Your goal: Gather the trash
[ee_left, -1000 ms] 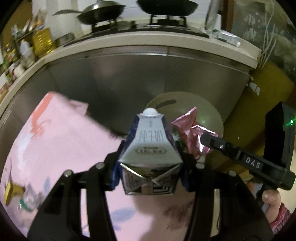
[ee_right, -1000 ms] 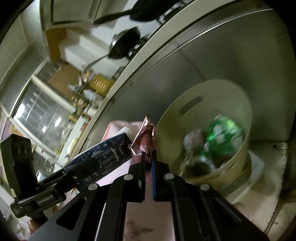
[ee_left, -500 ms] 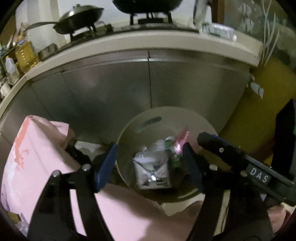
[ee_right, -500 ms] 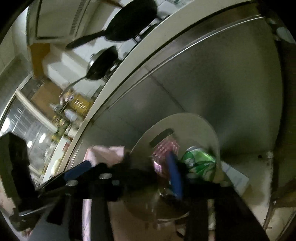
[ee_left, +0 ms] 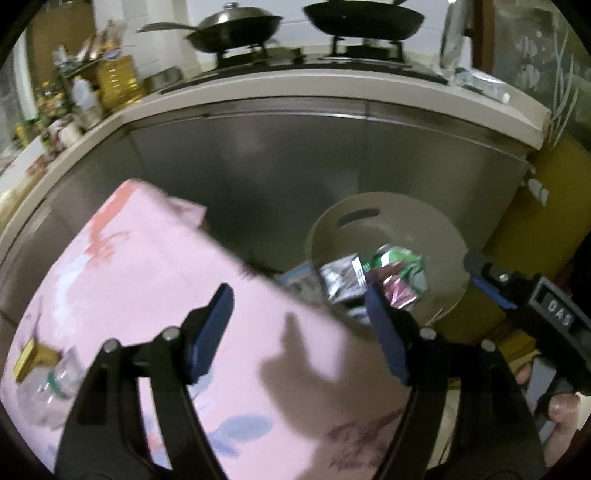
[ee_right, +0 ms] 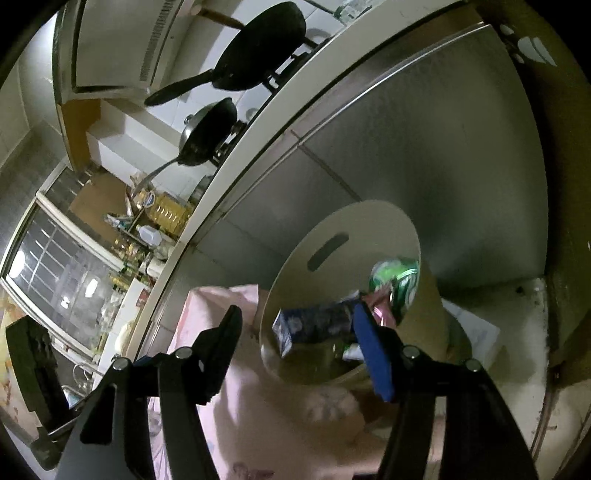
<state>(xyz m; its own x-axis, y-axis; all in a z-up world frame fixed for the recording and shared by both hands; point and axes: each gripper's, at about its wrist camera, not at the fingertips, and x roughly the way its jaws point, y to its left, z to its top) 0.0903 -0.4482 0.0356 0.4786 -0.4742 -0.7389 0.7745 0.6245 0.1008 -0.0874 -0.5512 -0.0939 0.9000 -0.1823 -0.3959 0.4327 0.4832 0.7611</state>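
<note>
A round beige trash bin stands on the floor against a steel cabinet. Inside lie a blue milk carton, a pink foil wrapper and a green packet. My left gripper is open and empty over the pink tablecloth, left of the bin. My right gripper is open and empty just above the bin's near rim; it also shows in the left wrist view. A clear plastic bottle and a yellow object lie on the cloth at far left.
The steel cabinet front and a white countertop with two pans rise behind the bin. A yellow wall is at the right. Bottles and jars crowd the counter at left.
Both grippers opened: the milk carton left the left gripper and the pink wrapper left the right one, and both now lie in the bin. The left gripper has since pulled back left over the cloth.
</note>
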